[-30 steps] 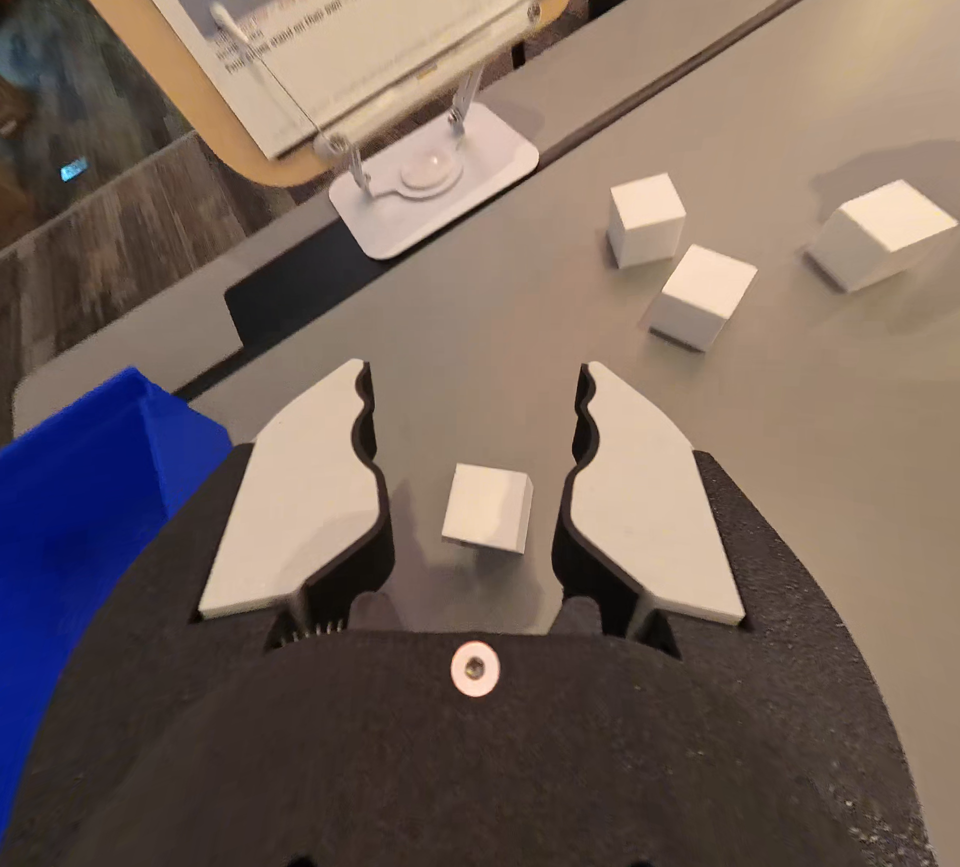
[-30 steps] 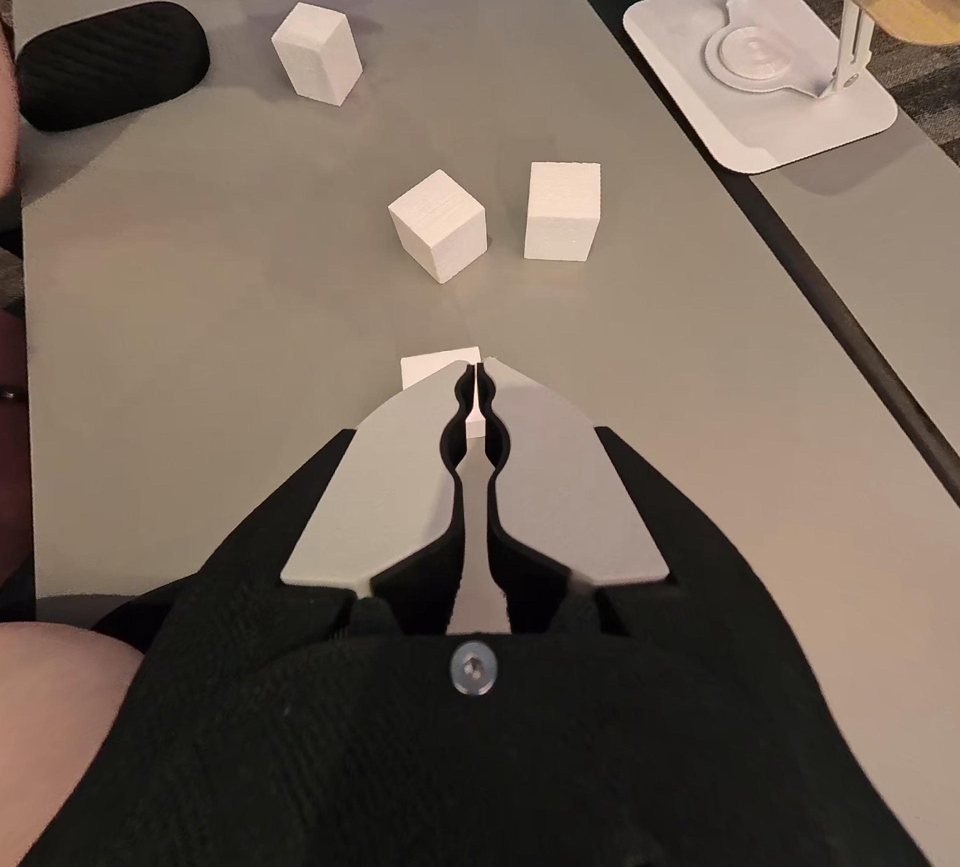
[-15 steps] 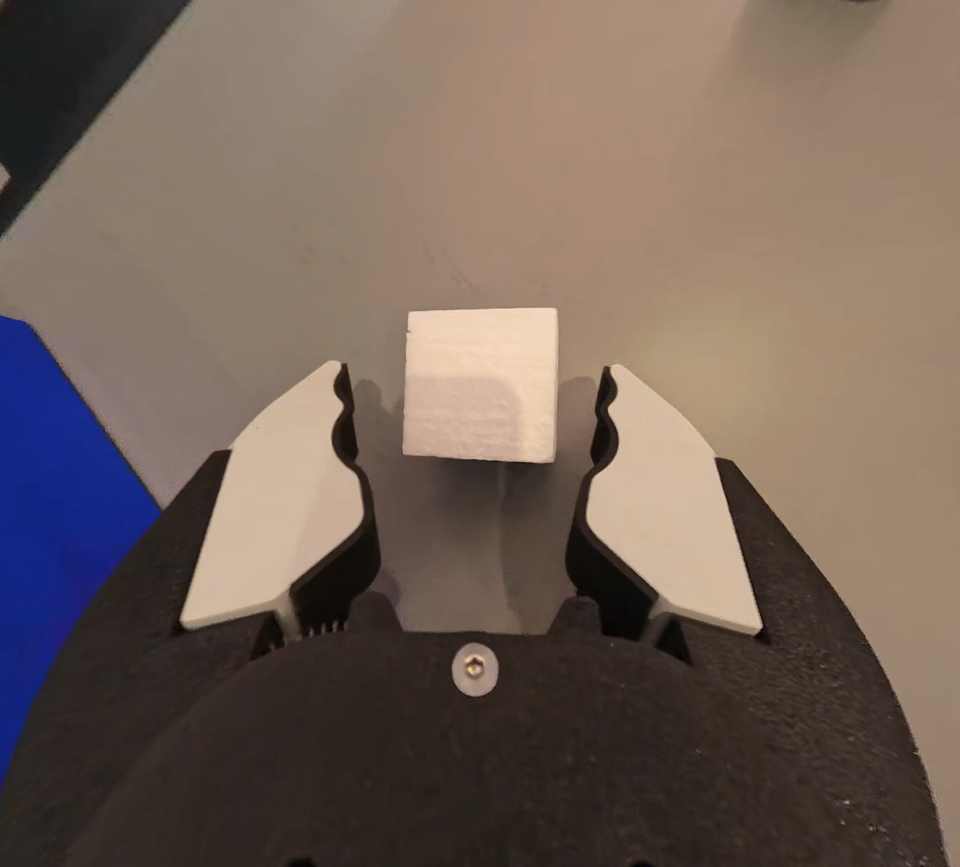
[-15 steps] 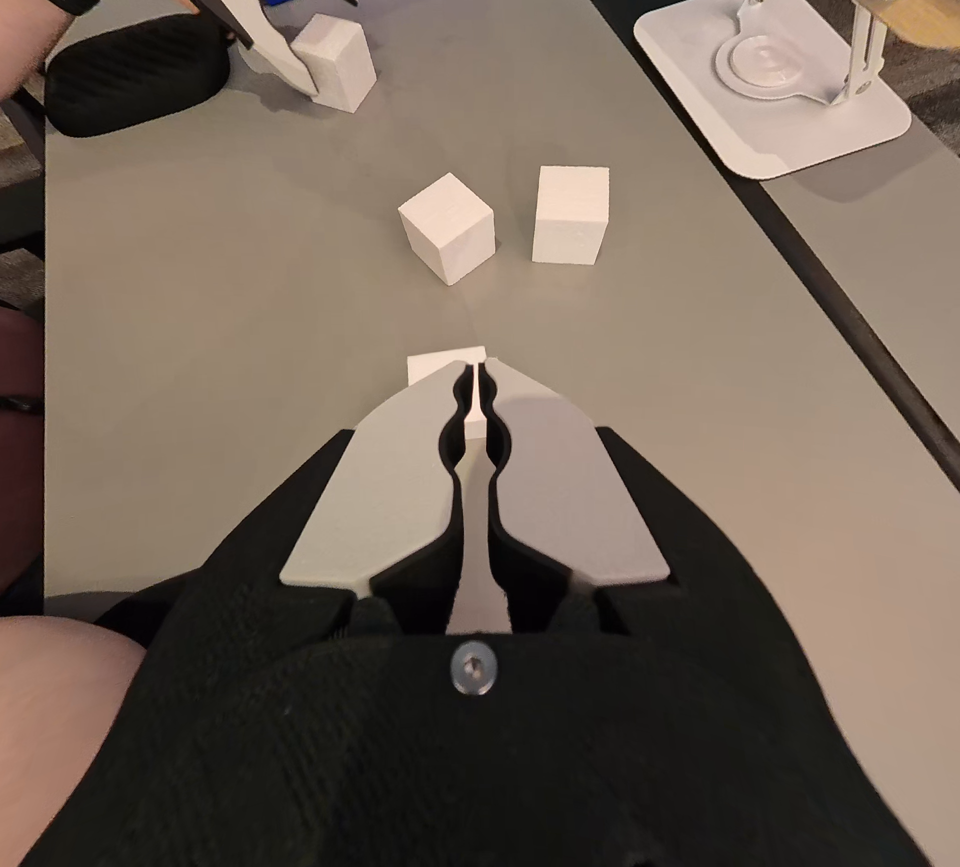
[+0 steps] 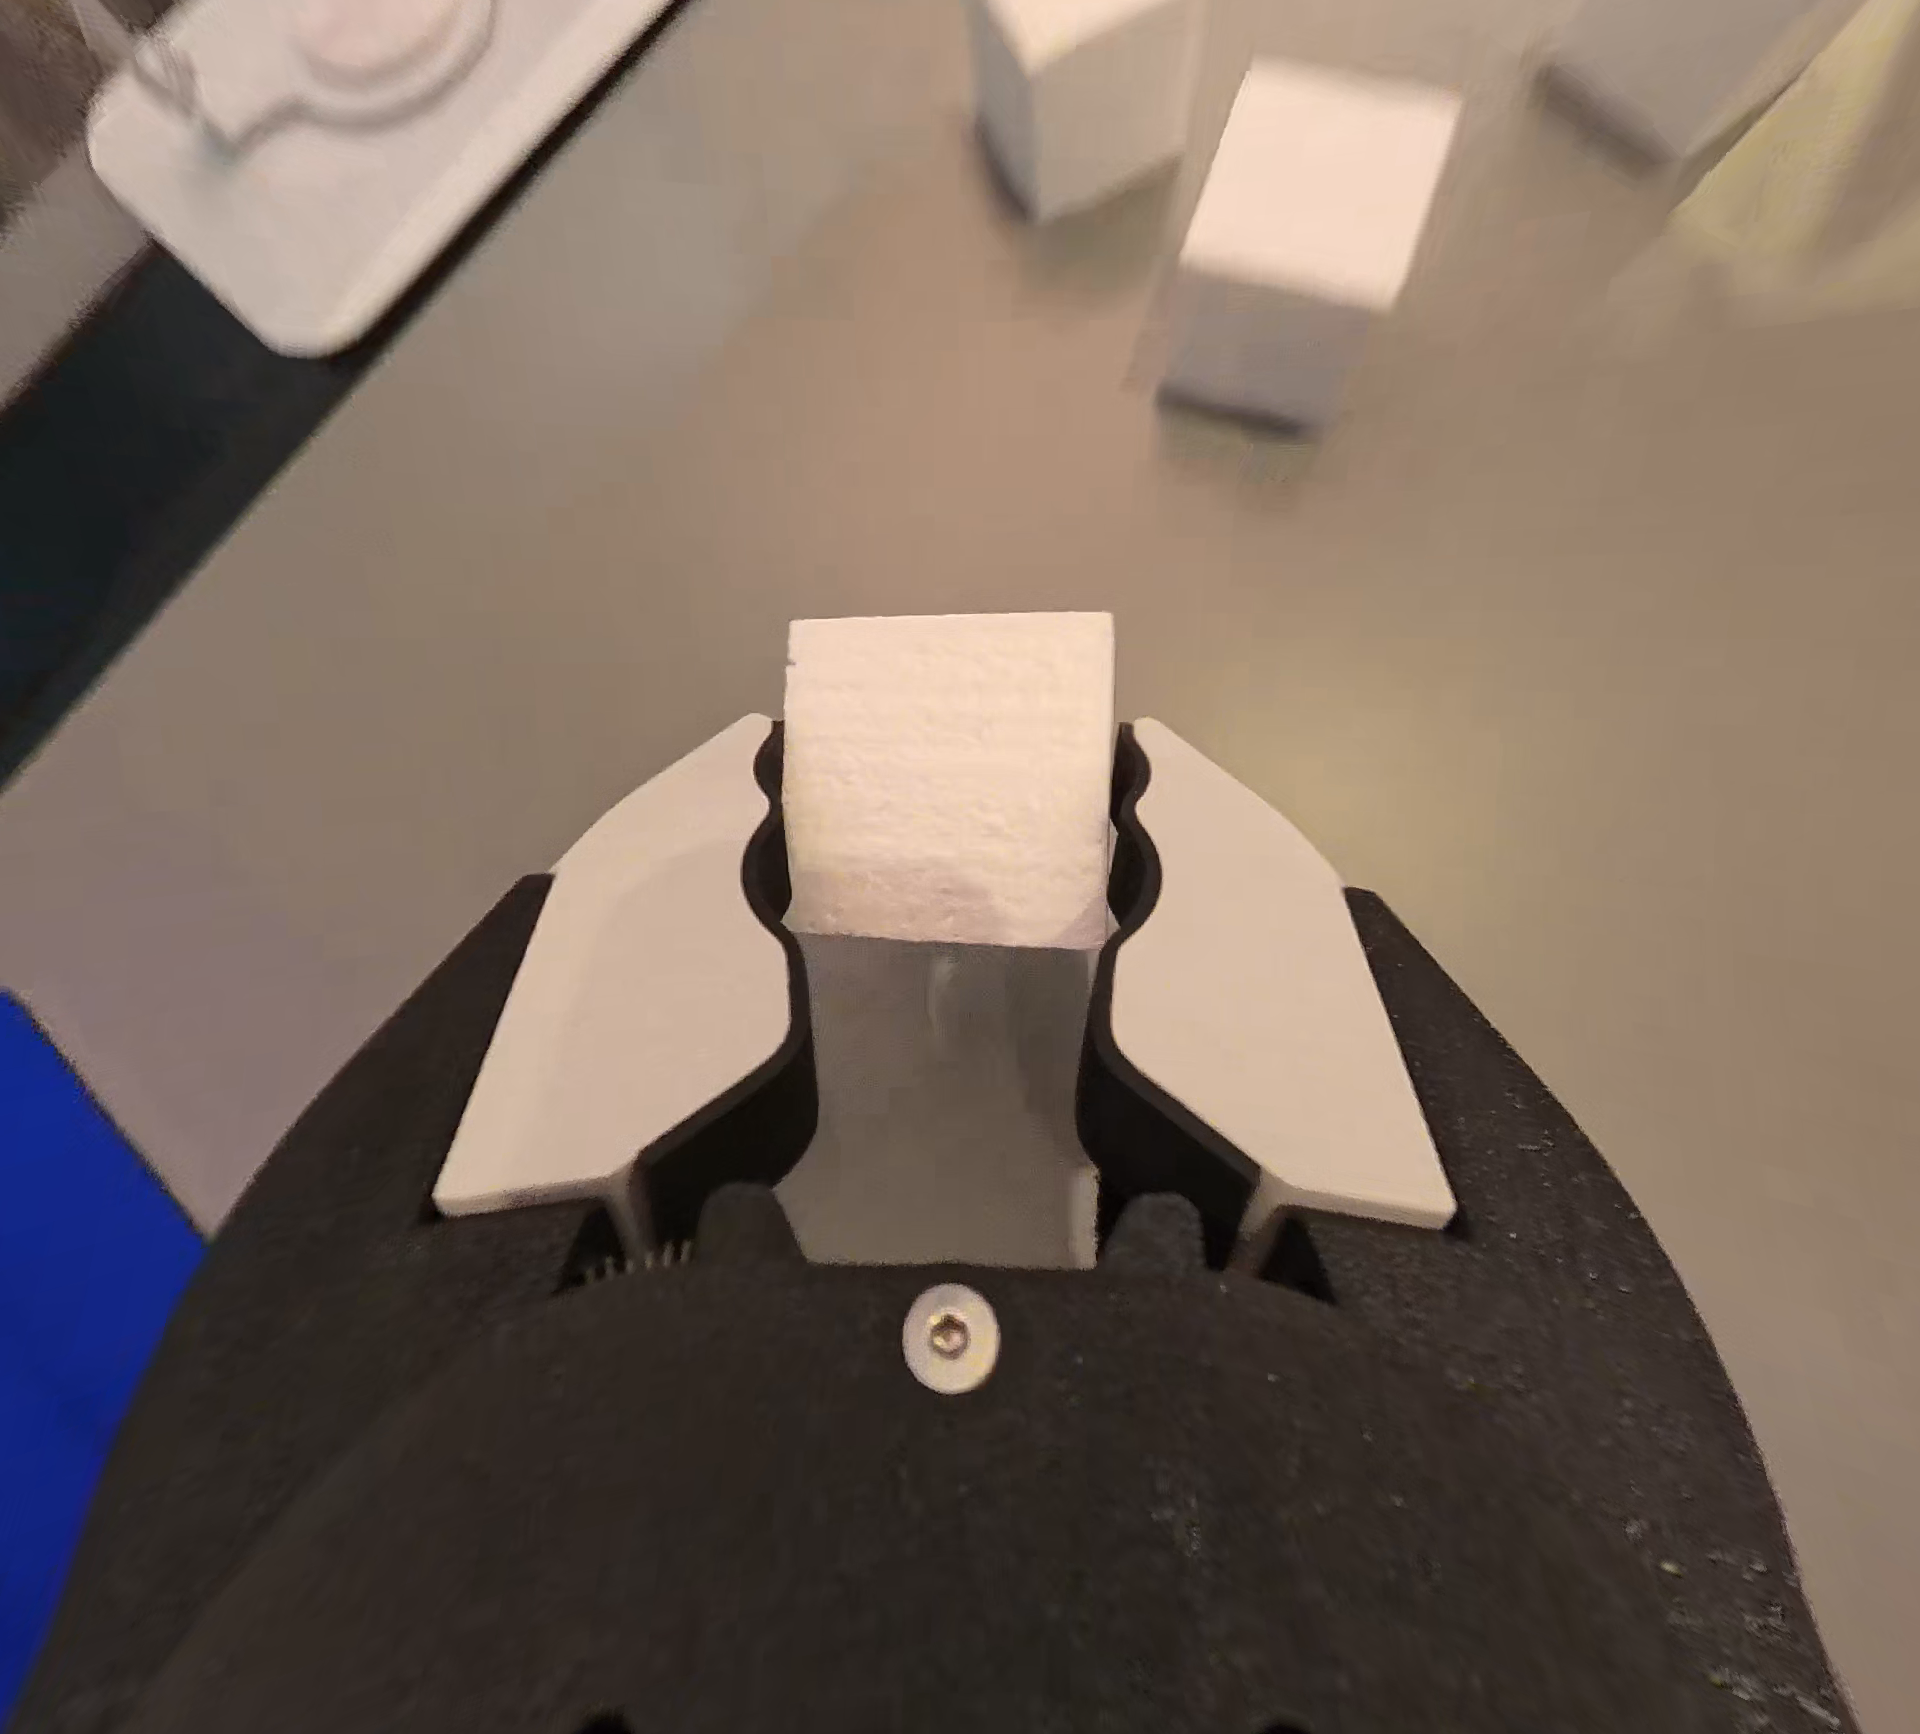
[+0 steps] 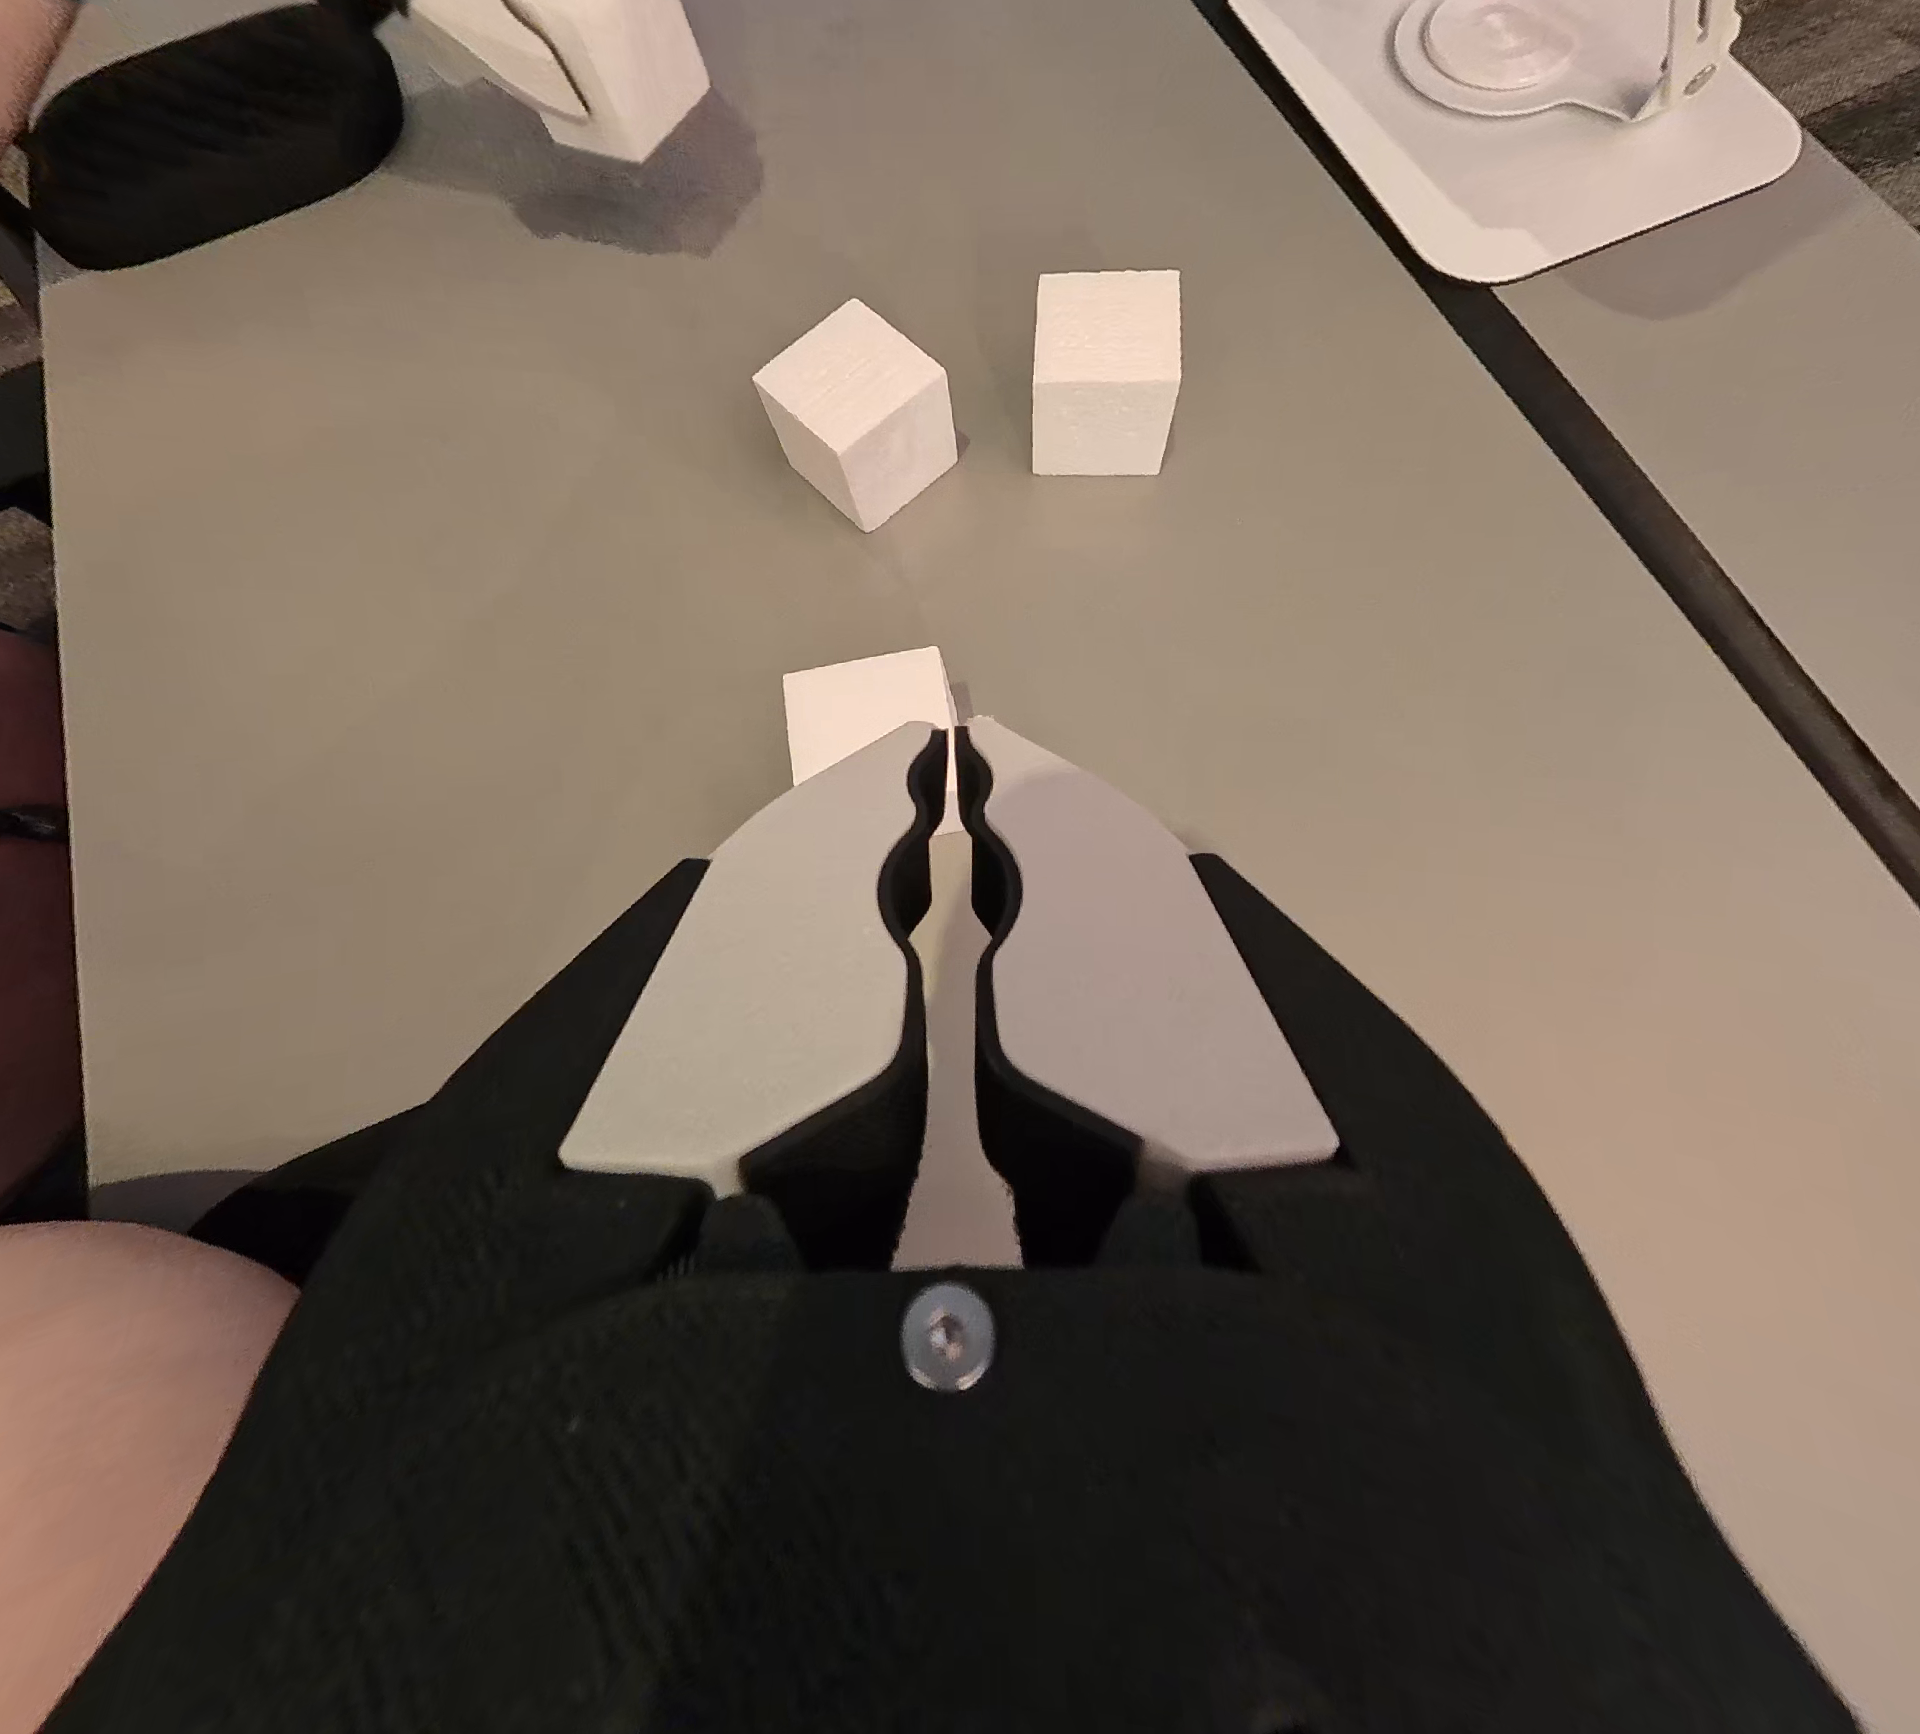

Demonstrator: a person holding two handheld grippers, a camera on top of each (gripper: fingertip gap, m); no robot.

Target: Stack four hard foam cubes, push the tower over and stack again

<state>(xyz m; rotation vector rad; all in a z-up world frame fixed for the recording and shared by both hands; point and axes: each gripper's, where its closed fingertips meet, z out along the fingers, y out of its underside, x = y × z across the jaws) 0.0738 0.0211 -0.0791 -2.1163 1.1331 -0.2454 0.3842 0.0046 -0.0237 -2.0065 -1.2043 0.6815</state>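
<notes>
Grey table (image 6: 416, 541) | left tongs (image 5: 951, 728) clamp foam cube (image 5: 945, 801) | right tongs (image 6: 954, 730) clenched, empty

Right tool (image 6: 954, 734) closed, empty, over grey surface (image 6: 416, 645); left tool (image 6: 582, 1) grips white foam cube (image 6: 634, 53); three white foam cubes apart.

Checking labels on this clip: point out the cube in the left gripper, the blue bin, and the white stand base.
cube (image 5: 940, 791): left wrist view, top face.
blue bin (image 5: 73, 1196): left wrist view, outer wall.
white stand base (image 6: 1351, 95): right wrist view, flat plate.
</notes>
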